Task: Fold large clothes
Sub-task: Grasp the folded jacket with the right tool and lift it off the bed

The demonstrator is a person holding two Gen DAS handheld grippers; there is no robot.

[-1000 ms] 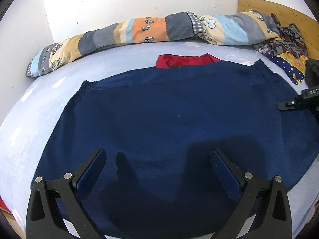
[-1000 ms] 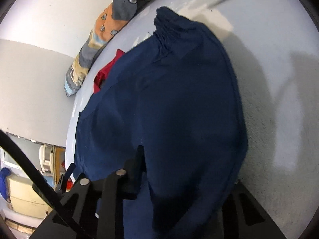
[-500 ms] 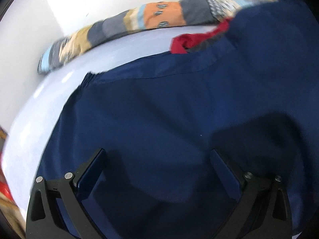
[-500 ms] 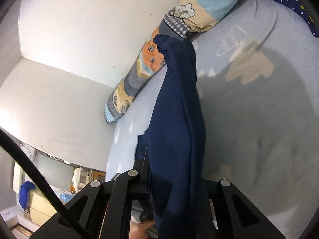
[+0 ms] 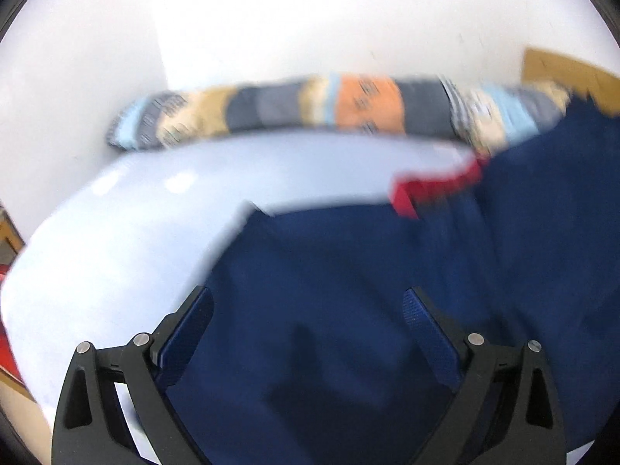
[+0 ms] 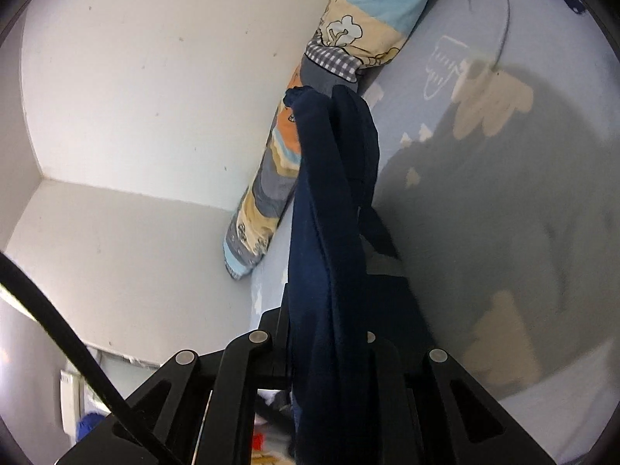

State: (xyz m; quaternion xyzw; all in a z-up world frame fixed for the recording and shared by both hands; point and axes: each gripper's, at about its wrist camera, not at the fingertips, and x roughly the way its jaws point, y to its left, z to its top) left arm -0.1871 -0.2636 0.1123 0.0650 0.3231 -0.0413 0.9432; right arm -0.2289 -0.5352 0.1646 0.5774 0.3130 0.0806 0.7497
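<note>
White walls meet in a corner behind a bed with a pale blue sheet [image 5: 162, 209]. Along the far wall, well ahead of both grippers, lies a long patchwork bolster pillow [image 5: 348, 104] in orange, grey, tan and light blue.

A big dark navy cloth garment [image 5: 348, 290] is spread on the sheet right under and ahead of the left gripper [image 5: 308, 317]. Its two fingers stand wide apart with nothing pinched between them — the cloth is only below. Past that gripper, up and to the right, a bit of red fabric [image 5: 430, 188] peeks out at the navy edge.

One end of the garment is lifted off the bed. The right gripper [image 6: 329, 310] is pinched tight on it, and the bunched navy cloth runs straight out ahead between its fingers, a little above the sheet.
</note>
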